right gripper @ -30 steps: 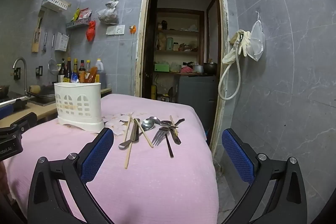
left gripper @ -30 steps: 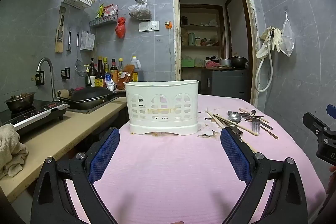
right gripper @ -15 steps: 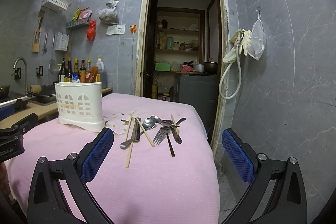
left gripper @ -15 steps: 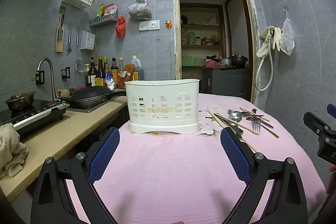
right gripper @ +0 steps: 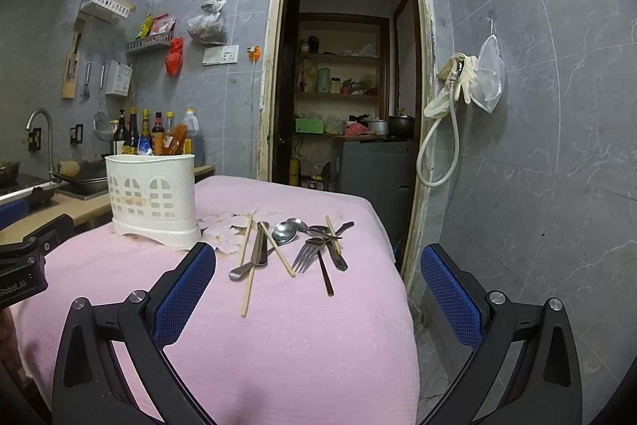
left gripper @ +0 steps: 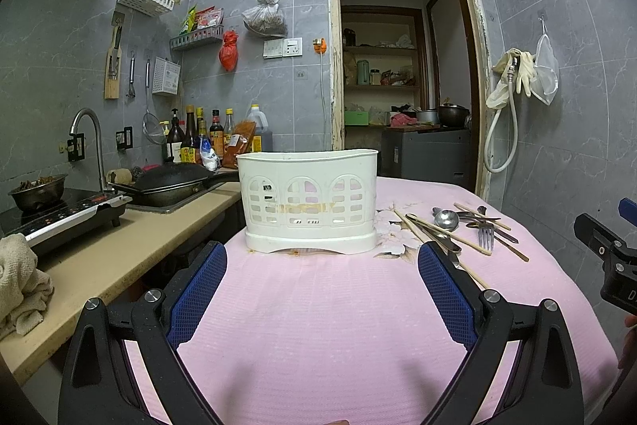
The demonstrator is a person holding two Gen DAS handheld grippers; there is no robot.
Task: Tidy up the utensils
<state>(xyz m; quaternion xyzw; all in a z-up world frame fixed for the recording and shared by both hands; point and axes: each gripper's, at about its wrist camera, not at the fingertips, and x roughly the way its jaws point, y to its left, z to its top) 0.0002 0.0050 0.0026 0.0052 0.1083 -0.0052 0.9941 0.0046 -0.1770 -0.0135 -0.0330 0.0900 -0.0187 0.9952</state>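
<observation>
On the pink table [left gripper: 318, 305], both gripper pairs gape before the white caddy [left gripper: 308, 202], contents hidden.

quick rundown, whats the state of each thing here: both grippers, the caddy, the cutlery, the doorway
left gripper: open, holding nothing
right gripper: open, holding nothing
white caddy: upright on the pink tablecloth, nothing visible sticking out
fork: lying flat in the loose pile
spoon: lying flat, bowl up
chopsticks: lying scattered, not paired
doorway: open
</observation>
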